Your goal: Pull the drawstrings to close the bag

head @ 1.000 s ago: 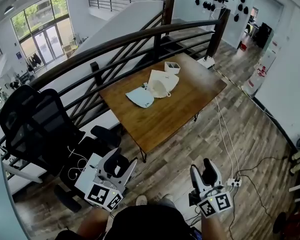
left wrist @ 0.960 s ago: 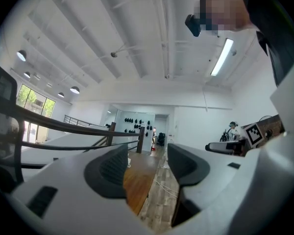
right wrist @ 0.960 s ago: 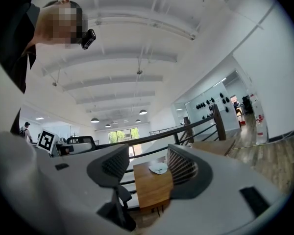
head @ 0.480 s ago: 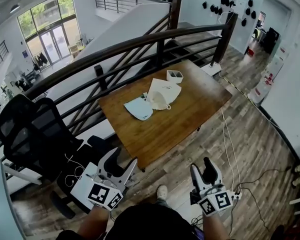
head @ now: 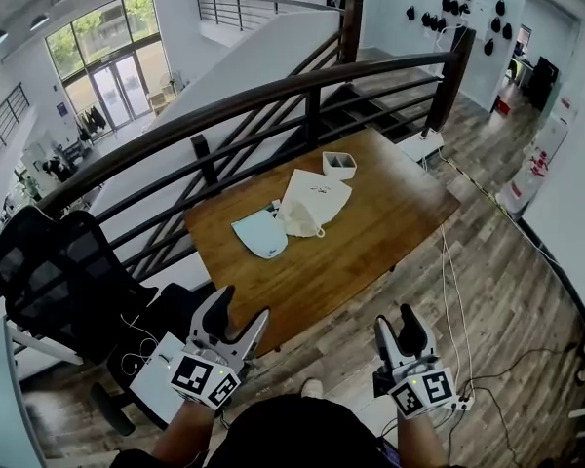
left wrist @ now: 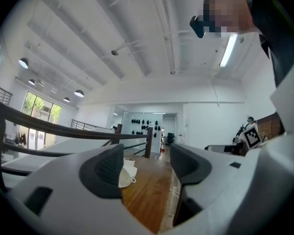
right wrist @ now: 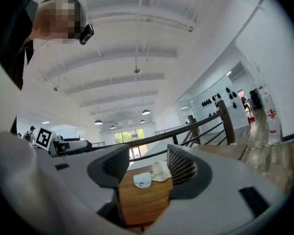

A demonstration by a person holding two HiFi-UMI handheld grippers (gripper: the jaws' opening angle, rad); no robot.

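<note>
table (head: 370,232) sits mid-frame, one corner pointing toward the bottom edge. on it, all toward the far side: bag (head: 312,201) at ctr, flat pouch (head: 259,233) just beside it to the lower left, small box (head: 339,165) just above & right of the bag, by the table's upper edge. railing (head: 273,100) runs behind the table, from frame left up to upper right. glass doors (head: 117,76) are far behind it, upper left. office chair (head: 63,281) stands at frame left, left of the table, in front of the railing. cables (head: 447,281) trail on the floor right of the table, down toward lower right.
</note>
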